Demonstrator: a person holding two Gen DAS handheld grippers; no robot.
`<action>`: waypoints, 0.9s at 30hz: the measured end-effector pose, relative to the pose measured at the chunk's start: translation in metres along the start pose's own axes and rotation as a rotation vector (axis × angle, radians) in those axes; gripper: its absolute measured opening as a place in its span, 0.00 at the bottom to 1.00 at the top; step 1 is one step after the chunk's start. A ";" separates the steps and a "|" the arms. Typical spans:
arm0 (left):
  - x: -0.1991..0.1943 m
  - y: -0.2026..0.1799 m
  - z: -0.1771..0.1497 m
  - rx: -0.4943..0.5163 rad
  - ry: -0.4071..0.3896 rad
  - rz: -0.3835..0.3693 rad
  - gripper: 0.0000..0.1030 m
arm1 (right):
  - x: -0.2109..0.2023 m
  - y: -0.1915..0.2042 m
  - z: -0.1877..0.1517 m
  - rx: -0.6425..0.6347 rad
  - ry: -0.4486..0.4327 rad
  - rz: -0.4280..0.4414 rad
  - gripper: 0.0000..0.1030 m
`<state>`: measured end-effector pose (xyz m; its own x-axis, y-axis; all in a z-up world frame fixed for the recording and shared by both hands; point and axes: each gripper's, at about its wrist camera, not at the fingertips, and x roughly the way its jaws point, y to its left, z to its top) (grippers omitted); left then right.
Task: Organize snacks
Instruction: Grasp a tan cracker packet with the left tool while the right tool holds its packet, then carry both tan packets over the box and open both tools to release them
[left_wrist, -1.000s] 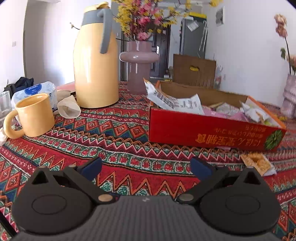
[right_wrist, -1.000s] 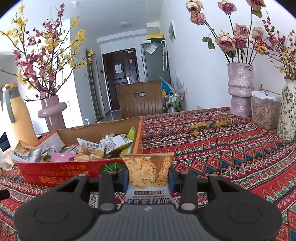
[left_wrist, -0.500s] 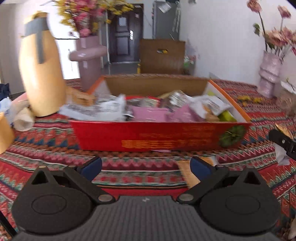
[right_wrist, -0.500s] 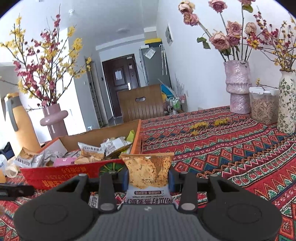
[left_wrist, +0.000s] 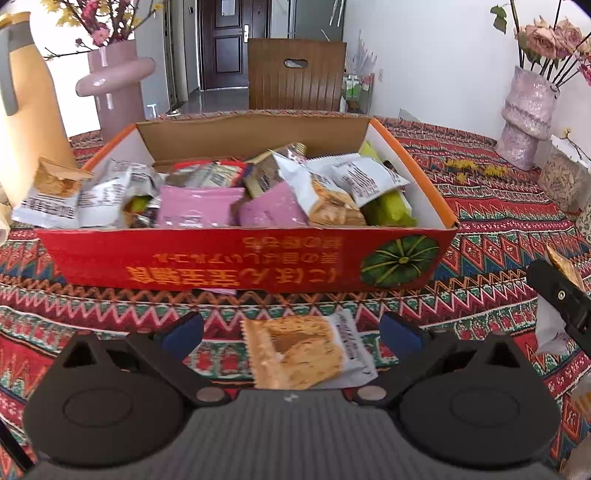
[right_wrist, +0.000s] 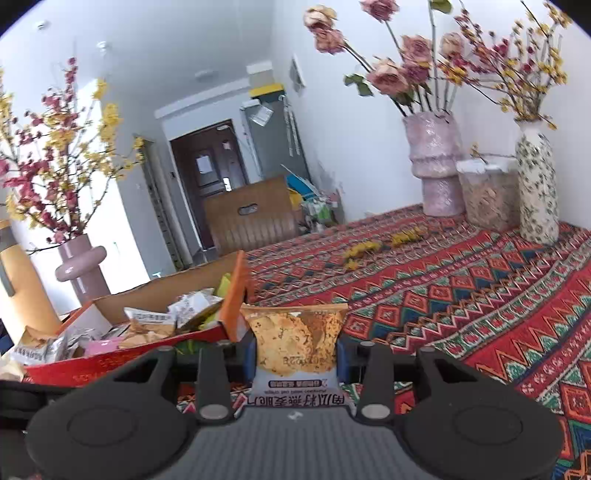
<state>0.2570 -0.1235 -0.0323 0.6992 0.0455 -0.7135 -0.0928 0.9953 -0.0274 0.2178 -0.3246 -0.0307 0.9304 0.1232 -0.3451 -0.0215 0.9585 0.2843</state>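
A red cardboard box (left_wrist: 240, 258) with an orange rim and plain brown inner walls is seen on the patterned tablecloth (left_wrist: 498, 221), printed on its near wall with yellow characters and a green pumpkin. It is filled nearly to the rim with loose snack packets: two pink ones at the near middle, white printed ones at left and right, green ones at the right end. One white packet (left_wrist: 50, 195) overhangs the left rim. At the far right, a lidded clear container (right_wrist: 487, 192) of pale brown contents is seen between a pink vase (right_wrist: 436, 166) and a speckled vase (right_wrist: 537, 184).

A cracker packet (left_wrist: 303, 350), transparent at one end and white at the other, lies flat on the cloth just near of the box. The left gripper (left_wrist: 291, 332) is spread wide on either side of it, pads apart from it.

A second cracker packet (right_wrist: 295, 339), clear-fronted above a white printed band, is clamped upright by the right gripper (right_wrist: 294, 356), beside the box's right end.
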 end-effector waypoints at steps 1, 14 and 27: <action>0.003 -0.002 0.000 0.000 0.005 0.000 1.00 | 0.001 -0.001 0.000 0.006 0.005 -0.002 0.37; 0.016 -0.014 -0.007 0.069 0.049 -0.032 0.61 | 0.004 -0.002 -0.002 0.012 0.028 0.001 0.37; -0.008 -0.003 -0.014 0.086 -0.038 -0.047 0.50 | 0.009 -0.001 -0.003 0.013 0.047 0.013 0.37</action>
<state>0.2417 -0.1280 -0.0365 0.7278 0.0000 -0.6858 0.0009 1.0000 0.0010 0.2246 -0.3237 -0.0367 0.9119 0.1475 -0.3831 -0.0280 0.9534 0.3003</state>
